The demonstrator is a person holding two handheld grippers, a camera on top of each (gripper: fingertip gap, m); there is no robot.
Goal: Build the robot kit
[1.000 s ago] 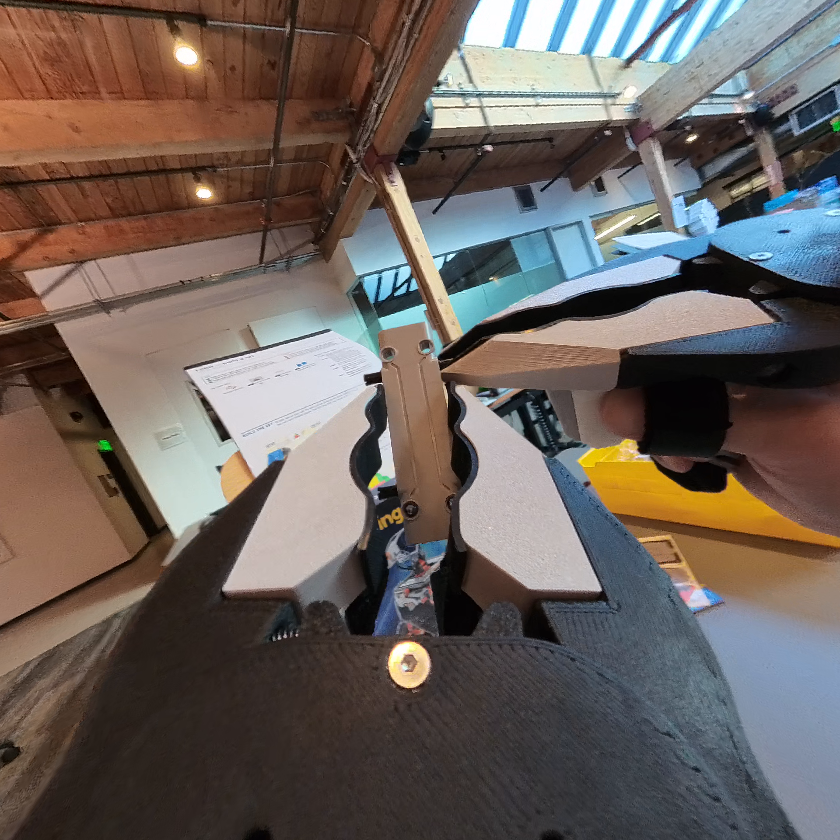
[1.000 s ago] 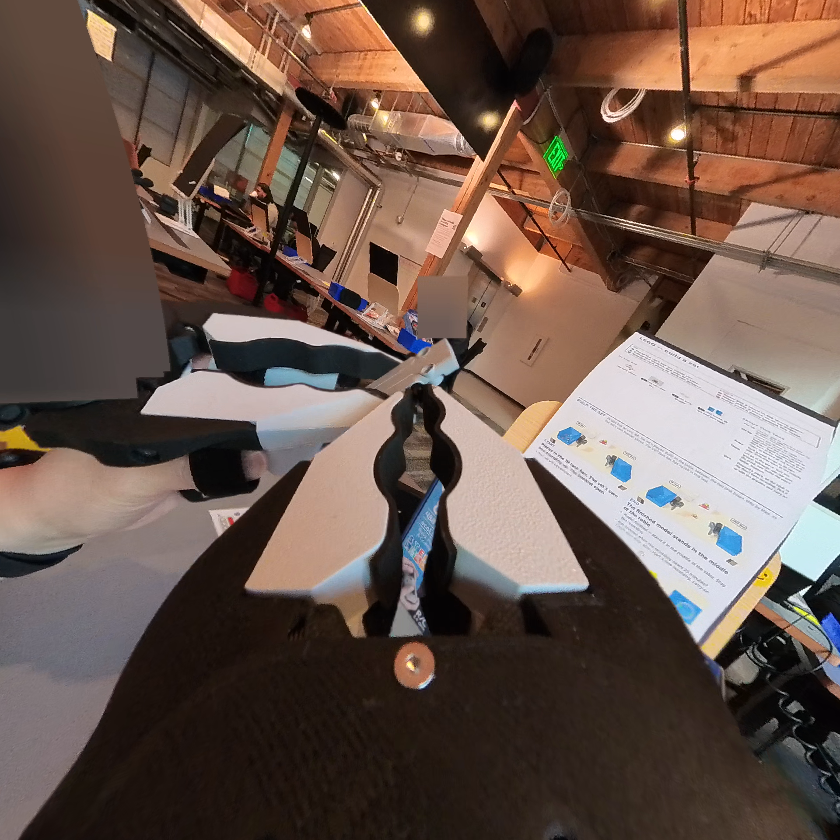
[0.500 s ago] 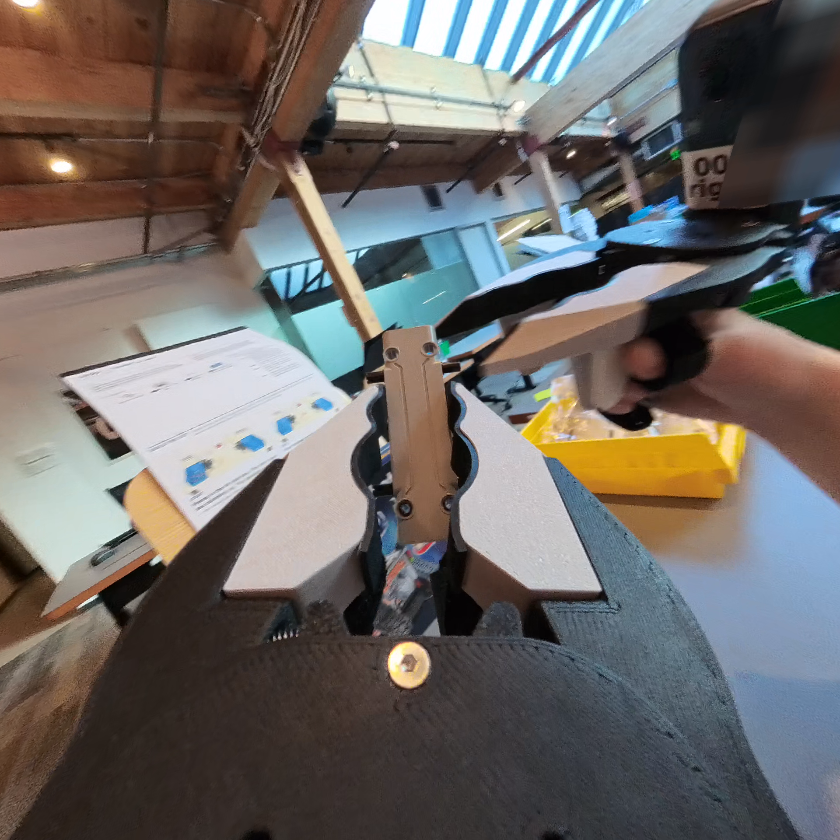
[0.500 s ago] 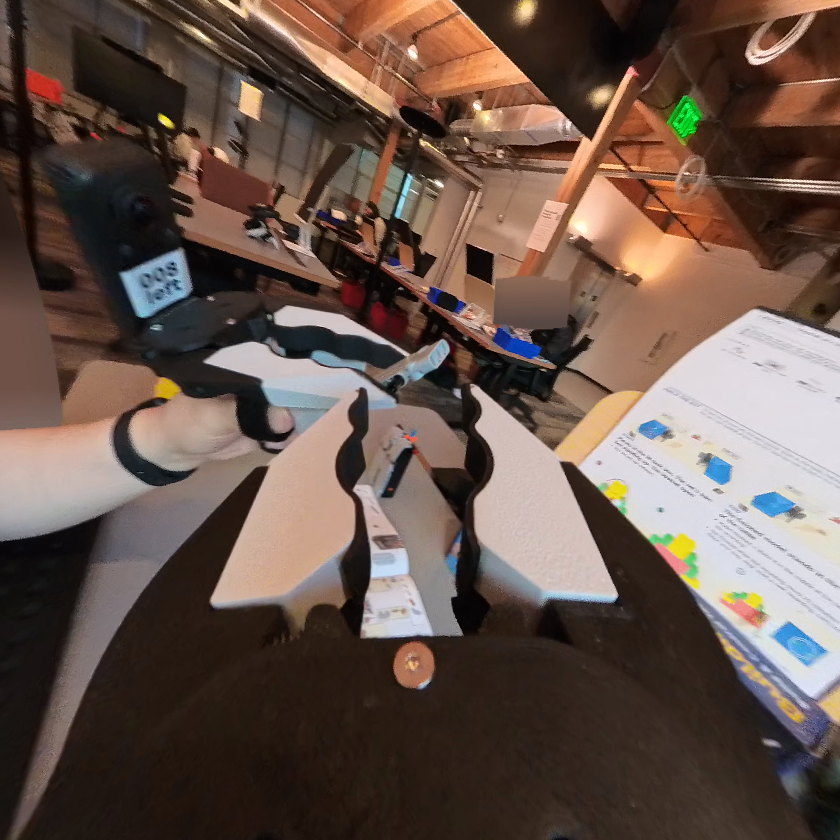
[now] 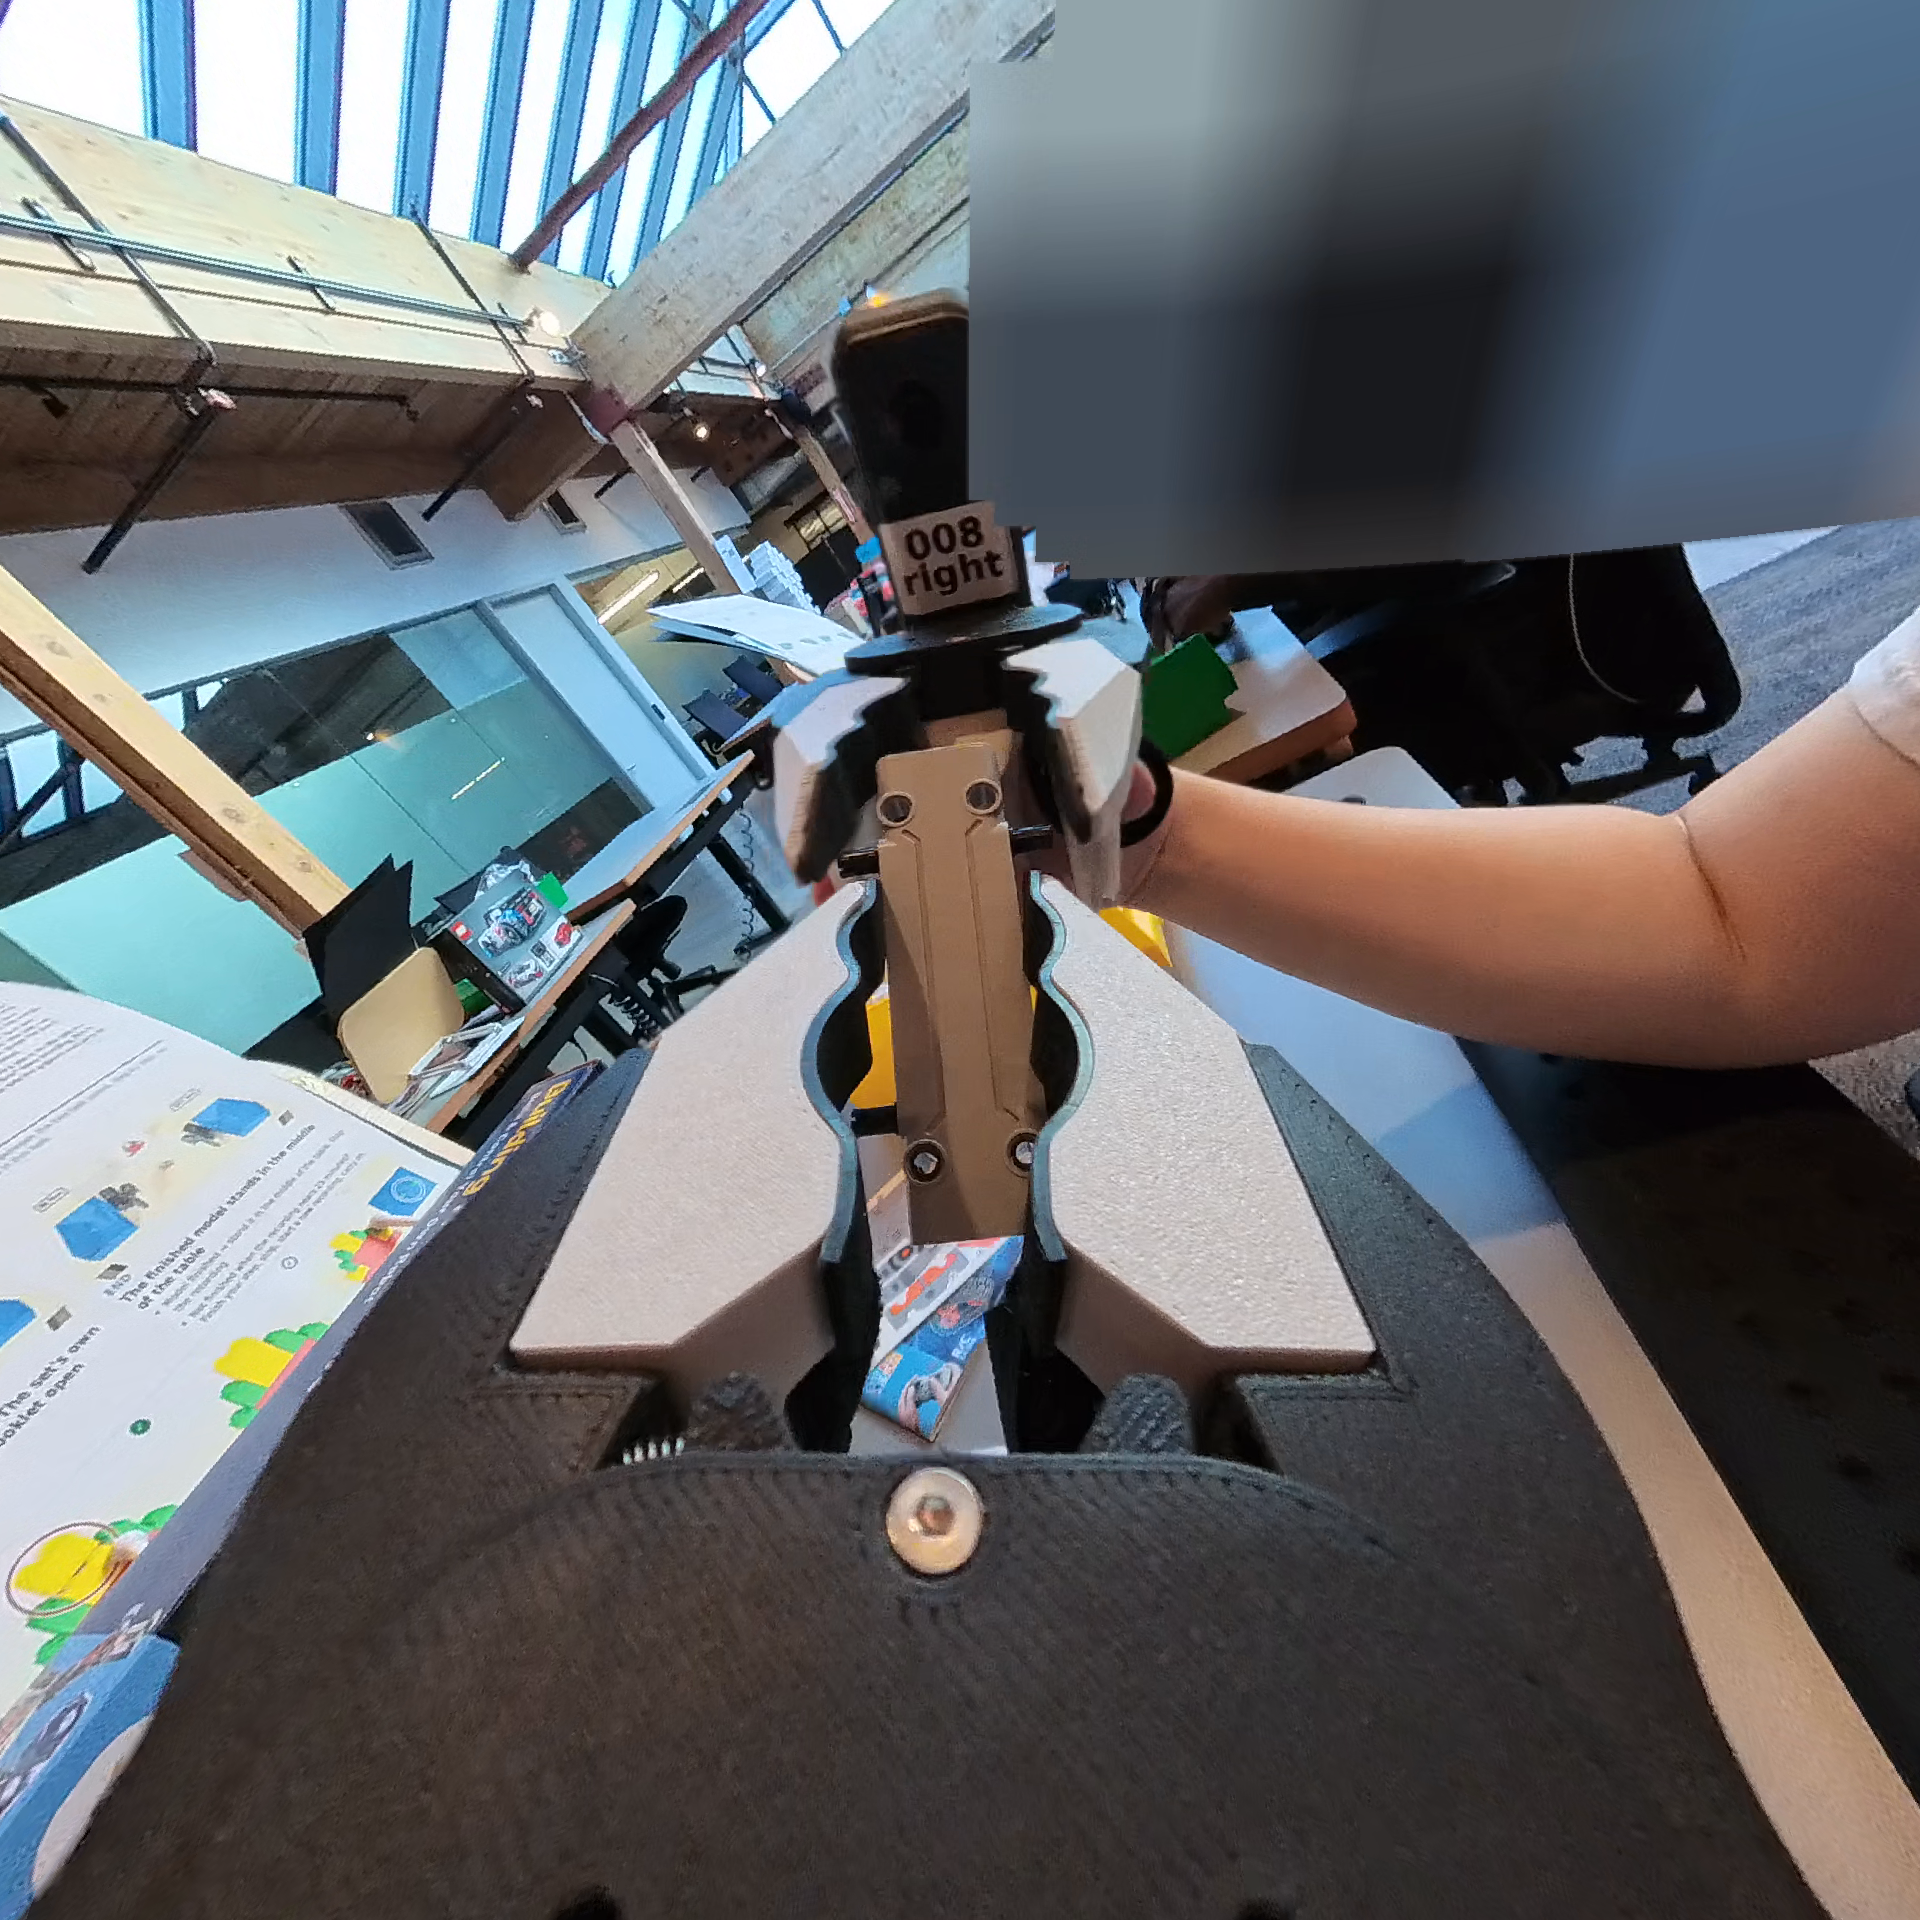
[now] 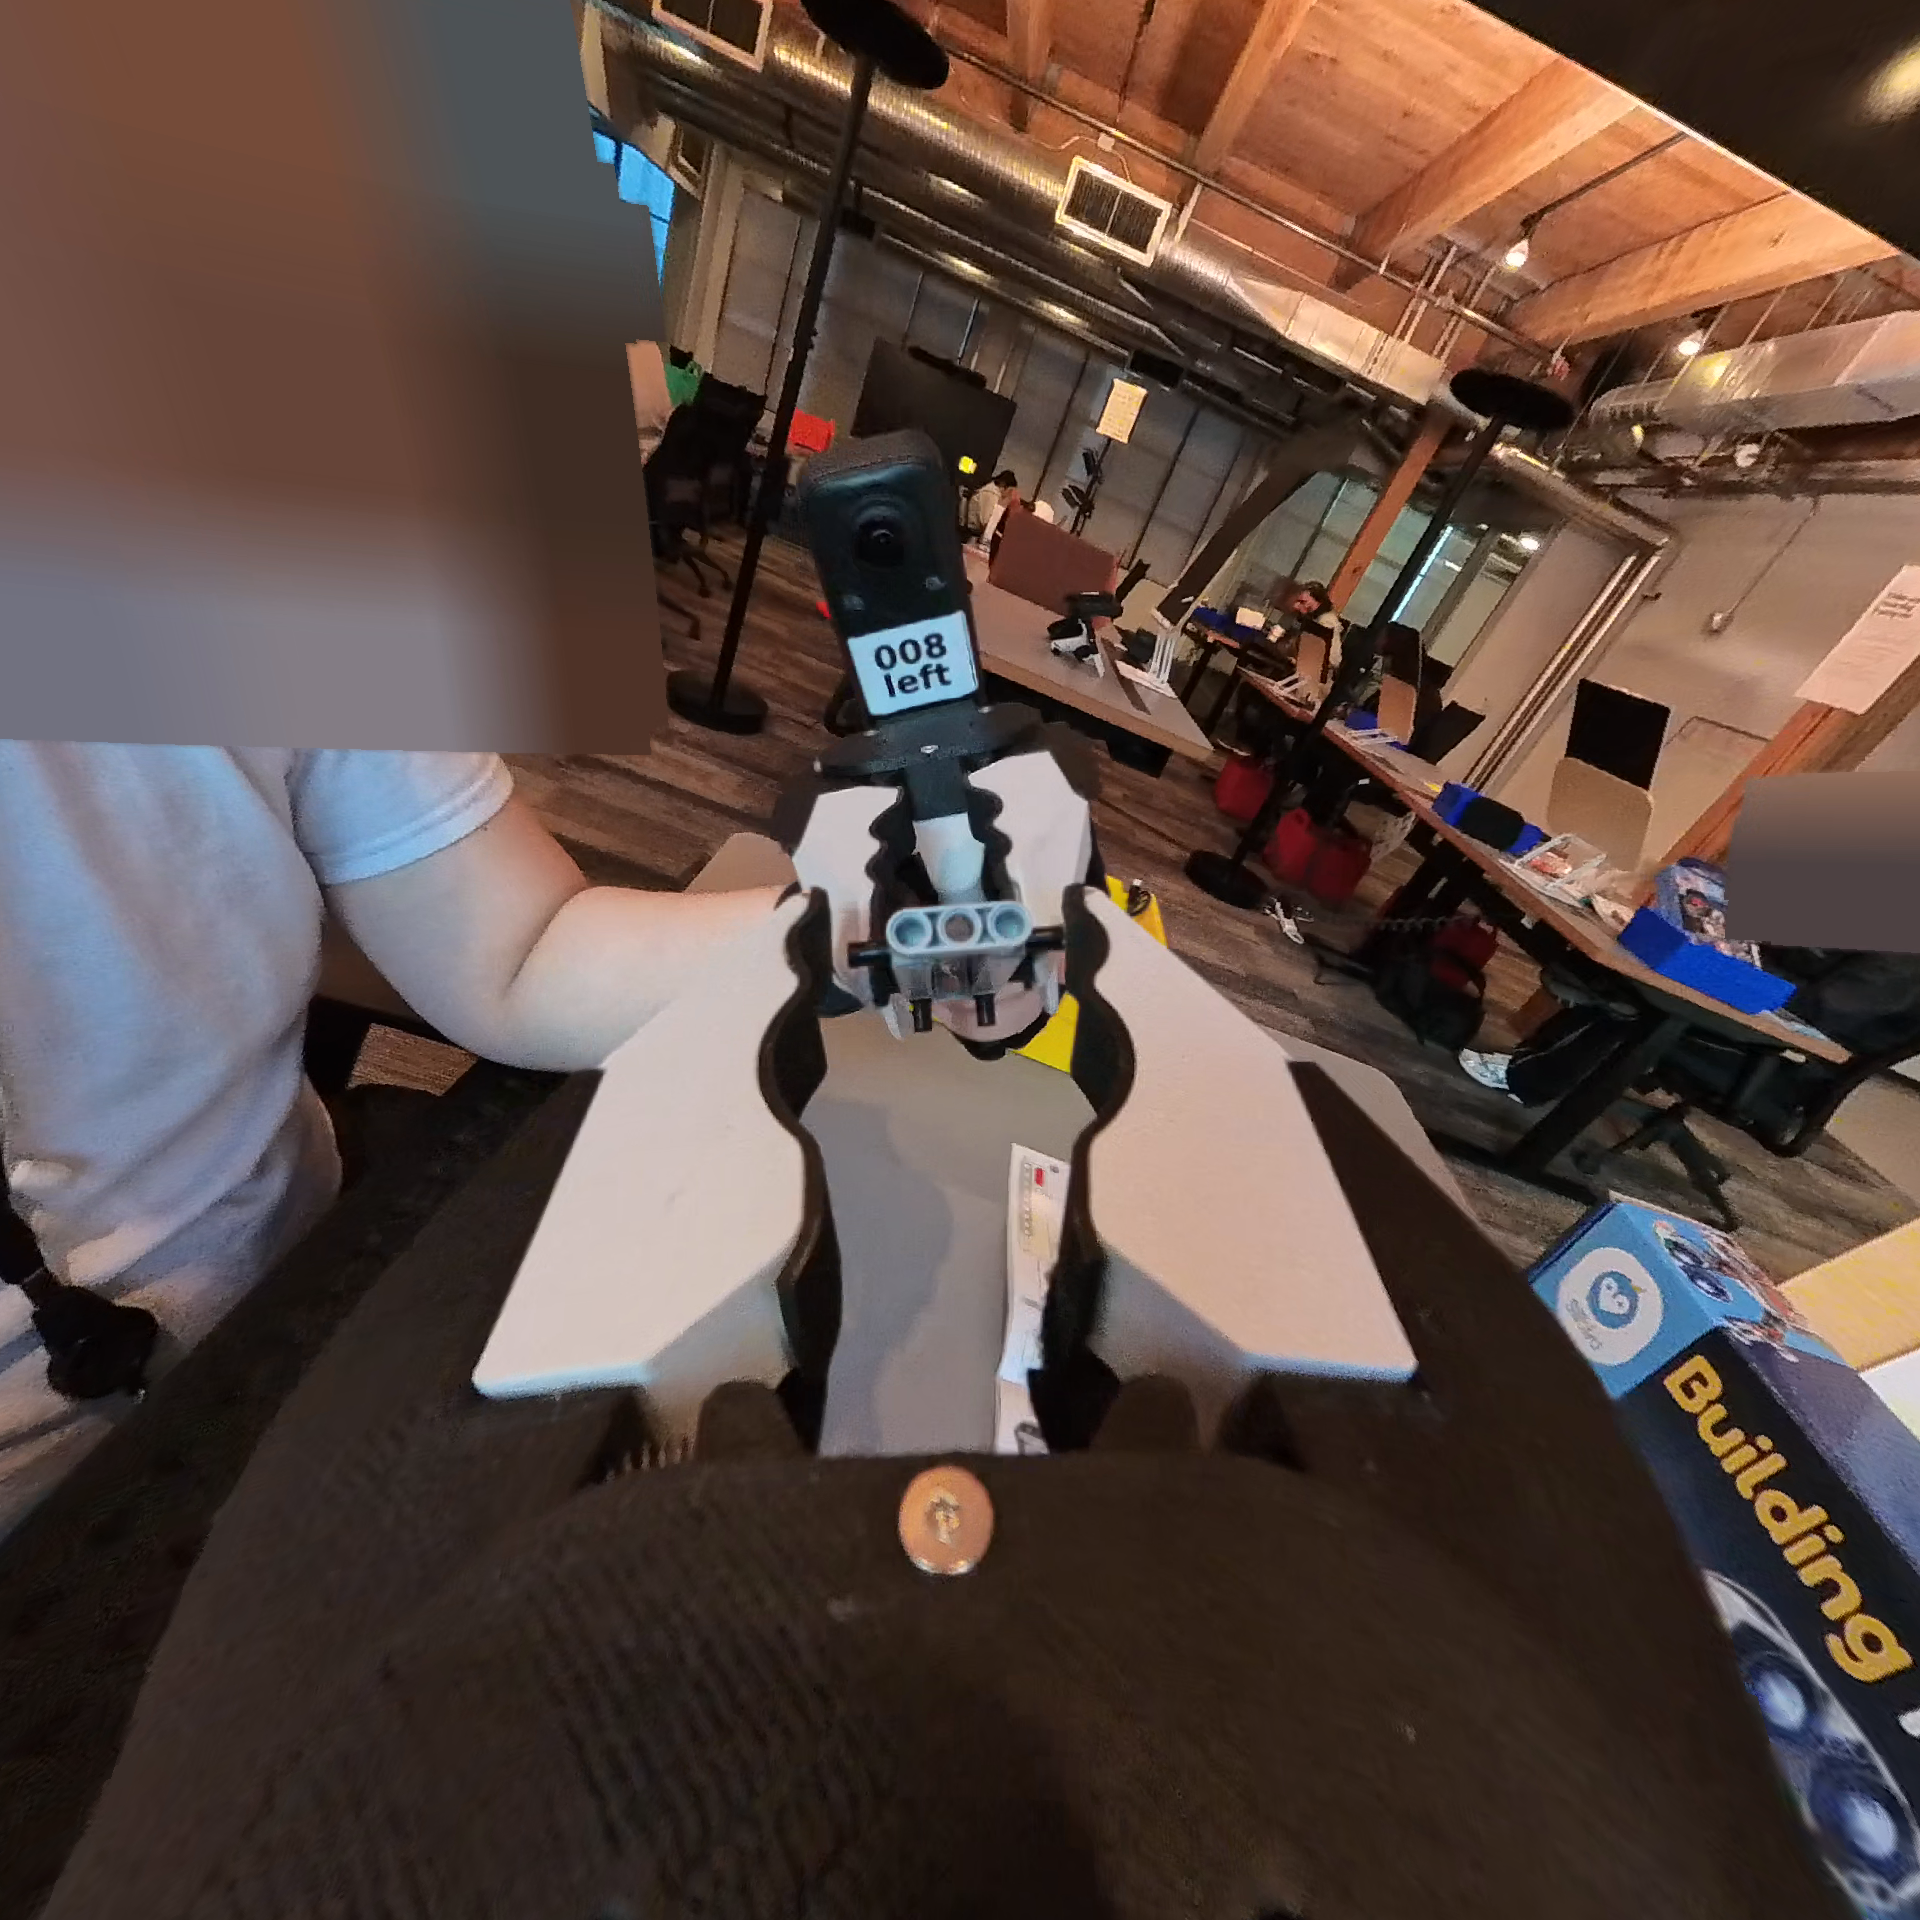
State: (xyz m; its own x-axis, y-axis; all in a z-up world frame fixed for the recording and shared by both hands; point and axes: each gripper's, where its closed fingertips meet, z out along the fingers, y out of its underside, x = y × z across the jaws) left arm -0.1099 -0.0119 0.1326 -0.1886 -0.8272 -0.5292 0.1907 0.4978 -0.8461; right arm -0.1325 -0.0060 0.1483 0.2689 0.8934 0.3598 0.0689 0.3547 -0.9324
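My left gripper [image 5: 951,899] is shut on a long grey building-set panel [image 5: 951,1018] with round holes and short black pins near its far end. It holds the panel above the table, pointing at my right gripper [image 5: 951,748]. In the right wrist view my right gripper [image 6: 945,925] is open. Its jaws stand on either side of the panel's three-hole end [image 6: 956,925], and the side pins come close to the fingertips [image 6: 1086,914]. The left gripper [image 6: 940,842] faces me behind the panel.
A grey table [image 5: 1403,1143] lies below. An open instruction sheet [image 5: 156,1195] and a blue box [image 6: 1766,1455] stand beside it. A yellow bin [image 5: 1132,925] is behind the grippers. A paper leaflet [image 6: 1034,1247] lies on the table. A person's forearm [image 5: 1455,935] reaches in. The tips of both grippers are at nearly the same place.
The right gripper, shut a second ago, has opened. Both grippers have swung round to face each other head-on, with the panel's end now between the right jaws.
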